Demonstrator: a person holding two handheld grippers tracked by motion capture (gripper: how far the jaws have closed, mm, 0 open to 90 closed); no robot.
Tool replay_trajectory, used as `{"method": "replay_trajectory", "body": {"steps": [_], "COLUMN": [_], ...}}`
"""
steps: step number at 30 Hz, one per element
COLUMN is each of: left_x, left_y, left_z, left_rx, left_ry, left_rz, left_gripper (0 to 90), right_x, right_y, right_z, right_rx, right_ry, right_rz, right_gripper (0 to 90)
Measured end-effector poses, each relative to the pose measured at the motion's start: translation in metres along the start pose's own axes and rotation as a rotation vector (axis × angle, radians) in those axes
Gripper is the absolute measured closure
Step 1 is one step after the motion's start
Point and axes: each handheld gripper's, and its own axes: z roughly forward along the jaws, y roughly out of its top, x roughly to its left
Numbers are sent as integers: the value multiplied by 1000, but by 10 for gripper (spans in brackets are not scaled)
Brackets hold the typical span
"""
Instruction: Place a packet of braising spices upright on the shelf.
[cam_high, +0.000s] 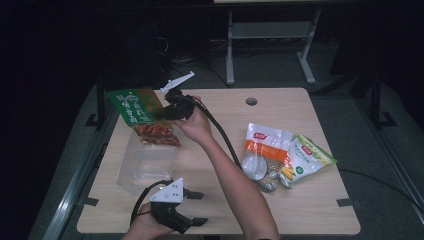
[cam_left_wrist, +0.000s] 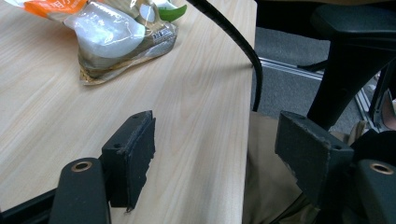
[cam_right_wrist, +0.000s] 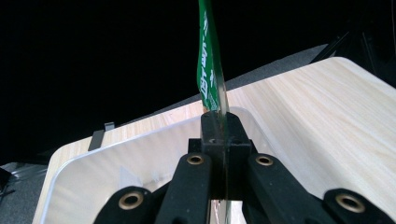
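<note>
My right gripper (cam_high: 159, 113) is shut on the edge of a snack bag (cam_high: 142, 115) with a green top and reddish contents, which hangs just above a clear plastic box (cam_high: 145, 162). In the right gripper view the bag's green edge (cam_right_wrist: 208, 70) stands up from between the closed jaws, with the box's rim (cam_right_wrist: 116, 144) below. My left gripper (cam_high: 200, 207) rests near the table's front edge, open, with nothing between its jaws. In the left gripper view its pads (cam_left_wrist: 135, 154) stand wide over the wooden table edge (cam_left_wrist: 205, 140).
Two more snack bags lie at the right of the table: an orange-and-white one (cam_high: 262, 150) and a green-and-white one (cam_high: 307, 157); they show too in the left gripper view (cam_left_wrist: 116, 37). The right gripper's black cable (cam_high: 220, 132) trails across the table. A cable hole (cam_high: 251, 101) is at the back.
</note>
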Motion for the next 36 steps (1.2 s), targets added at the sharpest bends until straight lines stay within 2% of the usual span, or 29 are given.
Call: {"method": "replay_trajectory", "body": {"steps": [9, 13, 17, 22, 27, 29, 31, 32, 33, 36], "left_x": [0, 1, 1, 2, 2, 2, 3, 3, 3, 3], "left_y": [0, 0, 0, 0, 1, 1, 1, 1, 1, 1], "left_z": [2, 2, 2, 2, 3, 4, 4, 4, 4, 5], "left_rx": [6, 0, -1, -4, -3, -1, 0, 0, 2, 1], "left_ry": [-3, -1, -1, 1, 0, 0, 4, 4, 5, 8], "left_rz": [-1, -3, -6, -8, -10, -8, -9, -9, -8, -13], "left_gripper": [286, 286, 286, 286, 286, 285, 280, 278, 276, 272], "right_x": [-7, -9, -15, -23, -28, -28, -28, -28, -28, -28], "right_y": [-17, -20, -30, -41, -45, -44, -43, -43, -43, -43], "right_z": [15, 17, 22, 19, 16, 16, 14, 14, 11, 7], "right_rx": [-28, -20, -8, -26, -14, -1, 7, 7, 12, 25], "right_ry": [-11, -24, -12, 4, -9, -9, -18, -18, -20, -28], "right_rz": [22, 18, 11, 47, 61, 58, 56, 56, 72, 72], "right_gripper": [899, 899, 897, 897, 893, 876, 808, 808, 750, 709]}}
